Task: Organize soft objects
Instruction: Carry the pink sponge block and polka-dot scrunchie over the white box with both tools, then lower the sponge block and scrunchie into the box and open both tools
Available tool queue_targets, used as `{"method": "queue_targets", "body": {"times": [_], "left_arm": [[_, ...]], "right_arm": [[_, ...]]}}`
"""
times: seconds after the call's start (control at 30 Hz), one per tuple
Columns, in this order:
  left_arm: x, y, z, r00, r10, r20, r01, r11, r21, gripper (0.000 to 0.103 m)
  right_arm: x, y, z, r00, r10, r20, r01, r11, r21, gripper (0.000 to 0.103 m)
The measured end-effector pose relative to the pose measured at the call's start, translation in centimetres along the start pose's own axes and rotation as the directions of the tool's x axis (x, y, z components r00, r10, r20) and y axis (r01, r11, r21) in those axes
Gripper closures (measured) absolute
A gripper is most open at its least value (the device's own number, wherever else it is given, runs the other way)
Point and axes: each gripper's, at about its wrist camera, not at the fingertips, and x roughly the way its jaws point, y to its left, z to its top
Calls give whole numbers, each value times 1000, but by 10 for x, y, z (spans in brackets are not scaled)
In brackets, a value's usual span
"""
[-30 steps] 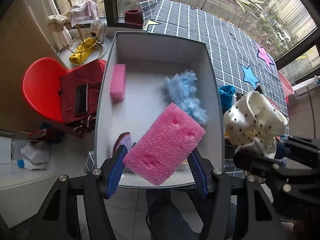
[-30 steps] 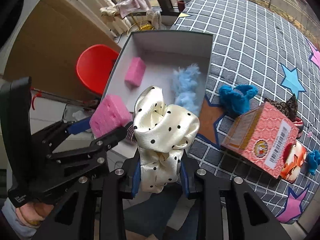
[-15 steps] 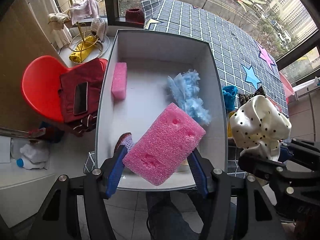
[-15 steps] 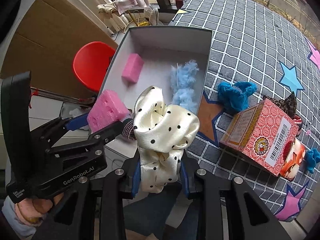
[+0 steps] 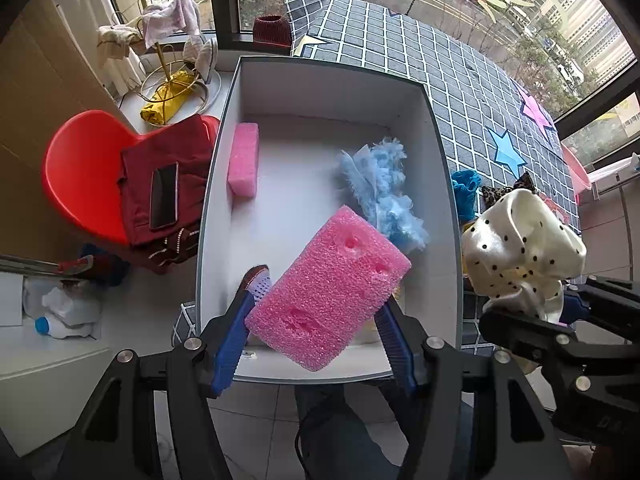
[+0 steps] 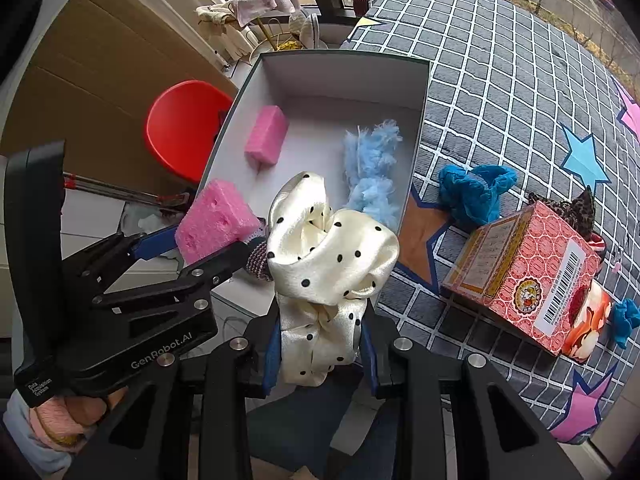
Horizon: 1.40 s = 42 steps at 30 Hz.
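Pink foam block [image 5: 330, 290] sits clamped in the left gripper [image 5: 320, 336], hanging over the near end of the white box [image 5: 440, 128]. Right gripper [image 6: 320, 344] has its jaws squeezed on a cream polka-dot scrunchie [image 6: 332, 256], just off the box's near right corner. Inside the box, a smaller pink sponge [image 5: 243, 165] leans on the left wall and a blue fluffy thing [image 5: 384, 192] lies by the right wall.

Both wrist cameras look steeply down along their own fingers from close above the near edge of the white box [image 5: 436, 128]. The left view centres on the box; the right, just beside, also takes in the checked tablecloth [image 6: 500, 92]. Both share the box interior.
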Motion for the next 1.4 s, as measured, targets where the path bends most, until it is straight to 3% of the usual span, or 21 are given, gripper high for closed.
{"method": "queue_targets", "body": {"times": [0.27, 1.03, 1.17, 1.23, 1.33, 1.4], "left_arm": [[5, 3, 8, 1000, 8, -8, -8, 1000, -6, 38], [30, 9, 53, 999, 25, -22, -26, 999, -32, 38], [31, 9, 59, 999, 17, -28, -18, 999, -34, 29], [32, 11, 59, 999, 8, -40, -10, 999, -45, 24], [36, 13, 59, 997, 36, -67, -40, 998, -58, 21], [39, 14, 57, 996, 50, -73, -54, 997, -57, 17]], "right_arm": [[5, 2, 11, 1000, 2, -6, -2, 1000, 1, 70], [22, 9, 90, 1000, 1, 7, -1, 1000, 17, 70], [21, 8, 100, 1000, 4, 16, -5, 1000, 16, 69], [19, 8, 103, 1000, 13, 21, -13, 1000, 18, 48], [17, 6, 104, 1000, 6, 28, -6, 1000, 19, 42], [16, 3, 103, 1000, 3, 26, -4, 1000, 31, 31]]}}
